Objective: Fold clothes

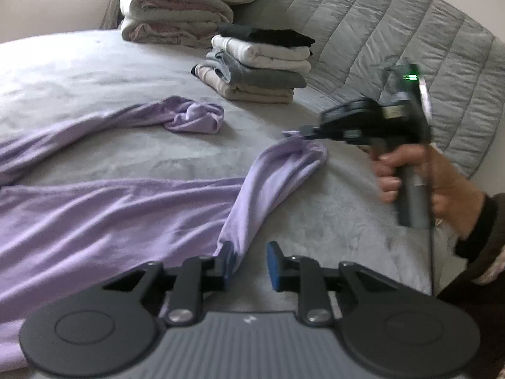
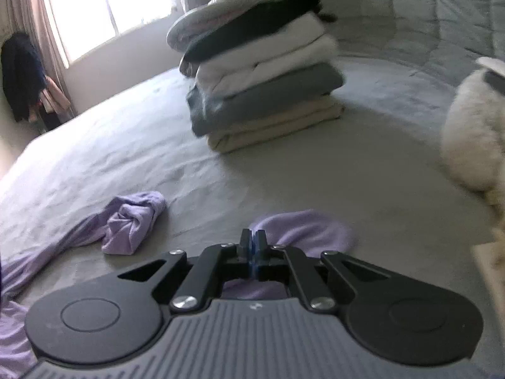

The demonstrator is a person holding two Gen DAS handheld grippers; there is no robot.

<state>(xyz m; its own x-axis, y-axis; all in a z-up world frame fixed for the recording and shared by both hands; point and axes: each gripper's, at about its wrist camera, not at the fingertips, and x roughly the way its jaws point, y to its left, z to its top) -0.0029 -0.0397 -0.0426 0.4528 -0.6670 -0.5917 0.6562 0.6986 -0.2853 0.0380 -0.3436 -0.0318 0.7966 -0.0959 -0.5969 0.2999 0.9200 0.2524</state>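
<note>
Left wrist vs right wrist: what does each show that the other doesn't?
Left wrist only: the open left gripper by the lilac garment's spread body, and the person's right hand on its gripper handle.

Right wrist only: a window, dark clothes hanging beside it, and a white fluffy object.

Both: the right gripper shut on the lilac garment, its bunched sleeve, and the folded stack on the grey bed.

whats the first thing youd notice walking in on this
A long lilac garment sprawls unfolded across the grey bed, one sleeve end knotted up near the middle. The right tongs are shut on the other sleeve's cuff, lifting it, while the left tongs sit open near that sleeve's base. Behind them stands a neat stack of folded clothes, black piece on top.
</note>
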